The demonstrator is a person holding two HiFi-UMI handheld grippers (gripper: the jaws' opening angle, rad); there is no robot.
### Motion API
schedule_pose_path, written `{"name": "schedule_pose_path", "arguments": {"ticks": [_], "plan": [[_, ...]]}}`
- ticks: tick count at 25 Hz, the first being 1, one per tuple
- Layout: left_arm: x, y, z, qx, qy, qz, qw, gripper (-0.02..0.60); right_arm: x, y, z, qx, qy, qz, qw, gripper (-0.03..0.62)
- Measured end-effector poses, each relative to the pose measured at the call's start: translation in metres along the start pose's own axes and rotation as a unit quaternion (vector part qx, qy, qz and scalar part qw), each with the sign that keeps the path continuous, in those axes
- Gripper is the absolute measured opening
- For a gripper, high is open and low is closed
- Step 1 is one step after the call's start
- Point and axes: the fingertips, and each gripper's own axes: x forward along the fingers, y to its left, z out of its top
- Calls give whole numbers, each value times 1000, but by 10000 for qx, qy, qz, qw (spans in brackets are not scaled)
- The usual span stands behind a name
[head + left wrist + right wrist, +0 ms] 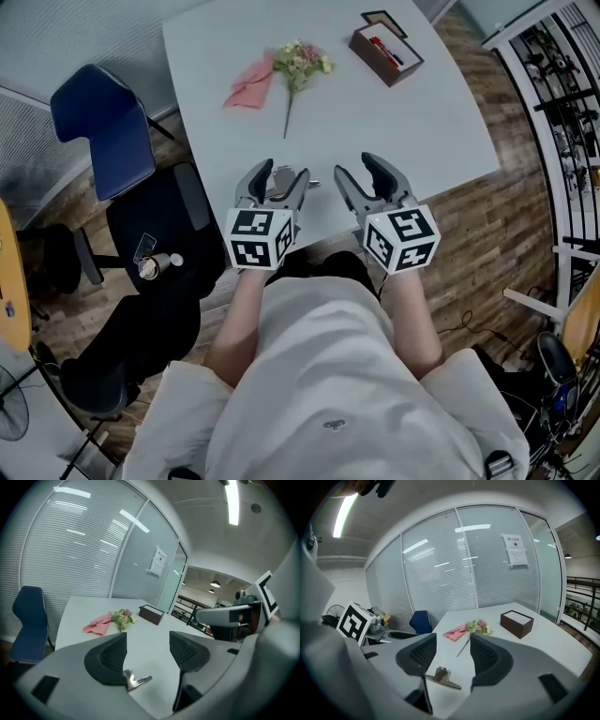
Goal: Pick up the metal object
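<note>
A small shiny metal object (pixel 281 187) lies on the white table (pixel 412 122) close to its near edge. My left gripper (pixel 281 174) hangs just above it, open, one jaw on each side and not touching it. In the left gripper view the metal object (pixel 136 680) shows low between the jaws, partly hidden by the left one; the left gripper (pixel 147 651) holds nothing. My right gripper (pixel 359 169) is open a little to the right, empty. Its own view shows the metal object (pixel 441 676) low and to the left below the right gripper (pixel 453 653).
Farther back on the table lie a pink cloth (pixel 250 84), a small flower sprig (pixel 298 66) and a brown box (pixel 385 53). A blue chair (pixel 108 127) and a black chair (pixel 155 253) stand left of the table. Railings run along the right.
</note>
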Motion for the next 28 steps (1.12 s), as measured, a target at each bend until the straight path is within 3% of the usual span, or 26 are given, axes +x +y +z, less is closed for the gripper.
{"name": "schedule_pose_path", "arguments": {"ticks": [10, 28], "plan": [[17, 21, -32, -418, 281, 346, 9981, 276, 16, 5, -13, 6, 267, 25, 9996, 213], [45, 39, -87, -1110, 740, 1090, 9851, 279, 44, -5, -34, -146, 891, 633, 9939, 213]]}}
